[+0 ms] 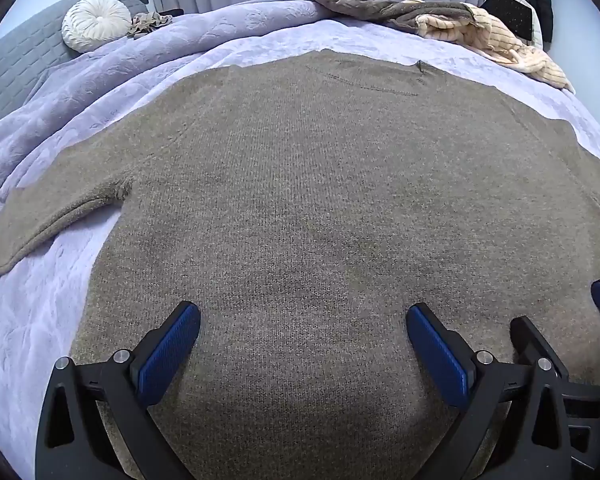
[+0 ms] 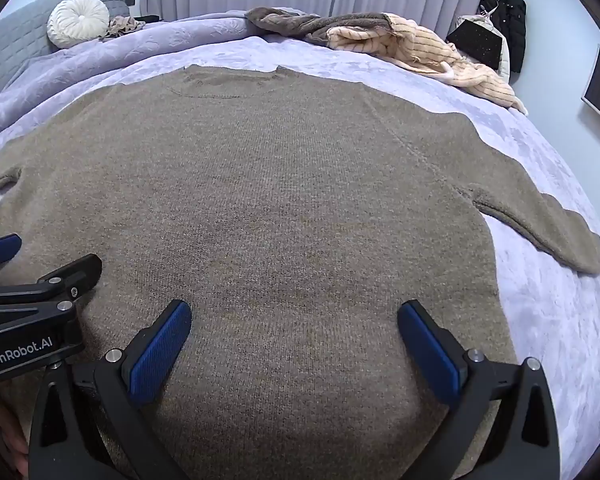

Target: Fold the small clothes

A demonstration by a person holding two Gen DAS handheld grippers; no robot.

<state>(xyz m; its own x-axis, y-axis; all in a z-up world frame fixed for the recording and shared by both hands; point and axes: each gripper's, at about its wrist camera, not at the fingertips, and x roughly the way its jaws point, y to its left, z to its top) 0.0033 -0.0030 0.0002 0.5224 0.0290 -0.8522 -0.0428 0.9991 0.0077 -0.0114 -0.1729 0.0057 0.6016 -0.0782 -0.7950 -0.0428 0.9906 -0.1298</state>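
Note:
A brown knit sweater [image 1: 320, 200] lies flat on the lilac bedspread [image 1: 28, 320], neckline at the far side and both sleeves spread outward. It also shows in the right wrist view [image 2: 280, 200]. My left gripper [image 1: 302, 320] is open and empty above the sweater's lower part, toward its left side. My right gripper [image 2: 294, 316] is open and empty above the lower part, toward its right side. The right gripper's fingers [image 1: 540, 340] show at the right edge of the left wrist view. The left gripper's fingers [image 2: 72, 276] show at the left edge of the right wrist view.
A pile of brown and cream striped clothes [image 2: 380, 40] lies at the bed's far right. A round white cushion [image 1: 96, 22] rests against the grey headboard [image 1: 16, 64] at far left. Curtains hang behind. A black coat [image 2: 508, 12] hangs at right.

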